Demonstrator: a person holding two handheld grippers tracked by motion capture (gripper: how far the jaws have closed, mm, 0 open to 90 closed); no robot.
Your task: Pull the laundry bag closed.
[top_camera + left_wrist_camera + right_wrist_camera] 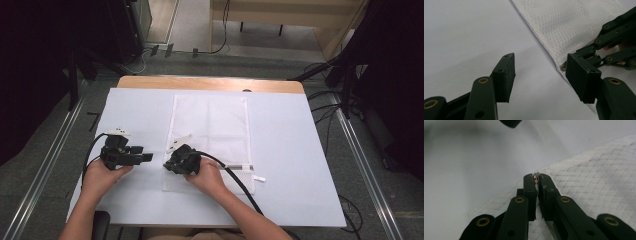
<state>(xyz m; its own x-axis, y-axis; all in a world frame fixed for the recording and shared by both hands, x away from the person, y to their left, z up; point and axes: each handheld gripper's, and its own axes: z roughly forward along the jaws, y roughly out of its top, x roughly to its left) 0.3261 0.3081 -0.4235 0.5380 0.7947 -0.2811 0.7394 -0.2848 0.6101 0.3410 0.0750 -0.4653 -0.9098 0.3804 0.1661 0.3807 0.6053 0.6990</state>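
A white mesh bag (210,125) lies flat on the white table cover (290,150), its zipper running along the near edge. At the bag's near left corner my right gripper (168,165) is shut on the small metal zipper pull (537,177), which sits pinched between its two pads. The left gripper view shows the same pull (563,67) at the bag's edge (564,22). My left gripper (148,157) stands open just left of that corner, pointing at it. Its jaws (541,72) hold nothing and hover over the bare cover.
A small white tag (259,178) lies on the cover right of the bag's near right corner. The right gripper's black cable (240,182) crosses that corner. The table's wooden far edge (210,82) shows beyond the cover. Dark stands and cables flank the table.
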